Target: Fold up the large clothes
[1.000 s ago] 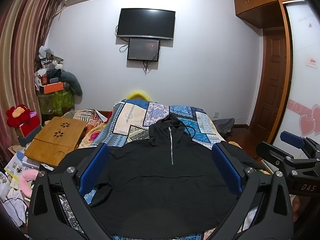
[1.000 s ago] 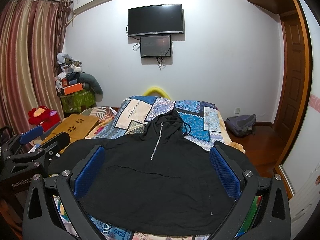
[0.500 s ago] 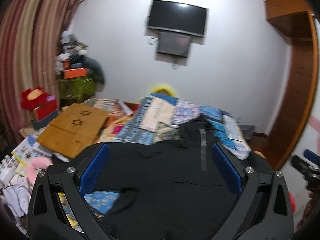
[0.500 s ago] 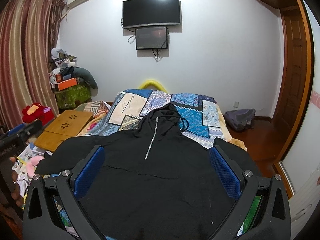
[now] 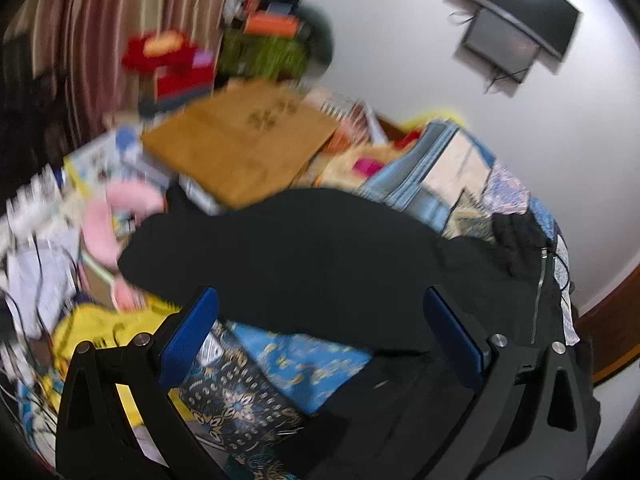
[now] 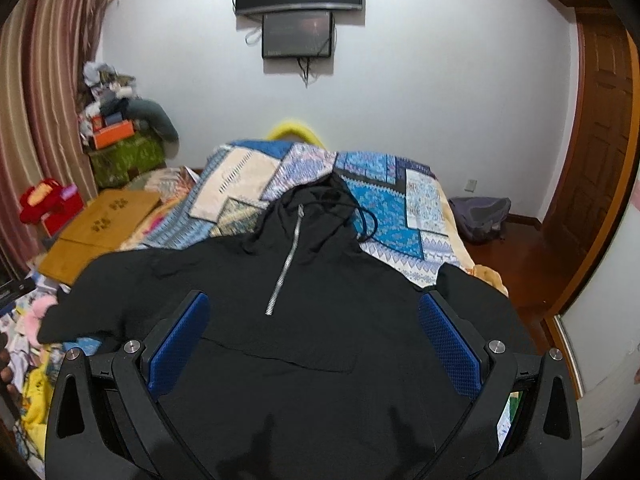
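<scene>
Black hoodie [image 6: 304,340] lying flat on the patchwork bed [image 6: 400,208], hood at 12 o'clock, silver zipper [image 6: 284,264] down its chest, left gripper [image 5: 320,320] wide apart over the hoodie's sleeve, right gripper [image 6: 314,328] wide apart over its middle, both holding nothing, left view blurry

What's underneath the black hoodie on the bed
The hoodie lies flat on a blue patchwork quilt, which shows beyond the hood and beside the left sleeve. Whatever is under the body is covered.
</scene>
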Available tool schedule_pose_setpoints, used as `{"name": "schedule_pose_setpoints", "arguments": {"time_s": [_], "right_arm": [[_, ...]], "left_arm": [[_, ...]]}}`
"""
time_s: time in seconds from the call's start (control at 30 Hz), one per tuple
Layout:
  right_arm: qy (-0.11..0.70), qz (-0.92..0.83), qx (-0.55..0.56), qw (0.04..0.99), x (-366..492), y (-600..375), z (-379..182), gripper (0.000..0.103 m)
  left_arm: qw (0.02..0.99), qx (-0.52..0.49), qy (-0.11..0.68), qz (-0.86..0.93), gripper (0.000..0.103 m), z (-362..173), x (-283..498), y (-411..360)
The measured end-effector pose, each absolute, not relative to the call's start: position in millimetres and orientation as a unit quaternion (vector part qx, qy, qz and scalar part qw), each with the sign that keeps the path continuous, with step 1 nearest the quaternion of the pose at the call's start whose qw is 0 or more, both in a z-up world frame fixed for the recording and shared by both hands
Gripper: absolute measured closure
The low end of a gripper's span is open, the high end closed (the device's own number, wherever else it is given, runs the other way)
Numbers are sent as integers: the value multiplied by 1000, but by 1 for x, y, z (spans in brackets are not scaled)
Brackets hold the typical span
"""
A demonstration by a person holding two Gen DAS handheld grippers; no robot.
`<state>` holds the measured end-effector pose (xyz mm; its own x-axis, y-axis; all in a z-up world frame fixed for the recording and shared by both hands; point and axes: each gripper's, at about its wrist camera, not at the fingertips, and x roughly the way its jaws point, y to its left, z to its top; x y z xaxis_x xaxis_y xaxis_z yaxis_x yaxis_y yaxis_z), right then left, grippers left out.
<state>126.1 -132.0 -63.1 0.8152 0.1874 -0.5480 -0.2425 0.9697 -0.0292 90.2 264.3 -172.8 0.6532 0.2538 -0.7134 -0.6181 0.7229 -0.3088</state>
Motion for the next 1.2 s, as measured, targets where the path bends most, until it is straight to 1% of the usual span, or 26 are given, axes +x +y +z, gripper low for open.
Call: {"name": "schedule_pose_setpoints", "arguments": {"time_s": [0.2, 0.27, 0.33, 0.37, 0.5, 0.6, 0.67, 0.7, 0.73, 0.77, 0.83, 0.87, 0.9, 0.93, 1.07, 1.2], "right_arm": [[329, 122, -49, 935, 150, -126, -88, 0], [350, 131, -41, 927, 157, -123, -96, 0], [369, 141, -32, 918, 163, -121, -103, 0], [375, 144, -30, 915, 165, -120, -106, 0], [395, 149, -30, 906, 172, -117, -112, 0], [398, 150, -30, 904, 173, -117, -113, 0], [401, 151, -29, 903, 172, -118, -113, 0], [401, 151, -28, 903, 174, -116, -113, 0], [402, 152, -26, 902, 173, -118, -112, 0], [402, 152, -25, 903, 174, -116, -112, 0], [401, 151, -25, 903, 174, -117, -110, 0], [400, 150, -25, 904, 173, -118, -109, 0], [399, 148, -26, 904, 174, -118, -108, 0], [399, 146, -26, 905, 174, -120, -107, 0], [395, 139, -26, 908, 173, -127, -102, 0], [394, 134, -18, 909, 172, -137, -99, 0]], "left_arm": [[815, -374, 387, 214, 1, -238, 93, 304], [795, -423, 390, 192, 5, -259, 95, 316], [778, -462, 389, 172, 13, -274, 96, 325], [770, -479, 389, 164, 13, -282, 97, 329], [743, -523, 389, 152, 16, -306, 104, 343], [747, -521, 380, 160, 18, -307, 108, 350], [747, -515, 382, 176, 28, -311, 113, 357], [749, -507, 385, 187, 35, -311, 116, 360], [751, -494, 389, 202, 44, -311, 118, 363], [755, -482, 390, 212, 47, -310, 120, 364], [766, -448, 395, 237, 61, -304, 124, 365], [770, -434, 397, 246, 66, -300, 126, 364], [775, -417, 400, 257, 83, -295, 127, 363], [786, -389, 400, 266, 94, -284, 130, 360], [832, -314, 360, 284, 96, -233, 137, 346], [869, -289, 311, 253, 98, -177, 155, 335]]}}
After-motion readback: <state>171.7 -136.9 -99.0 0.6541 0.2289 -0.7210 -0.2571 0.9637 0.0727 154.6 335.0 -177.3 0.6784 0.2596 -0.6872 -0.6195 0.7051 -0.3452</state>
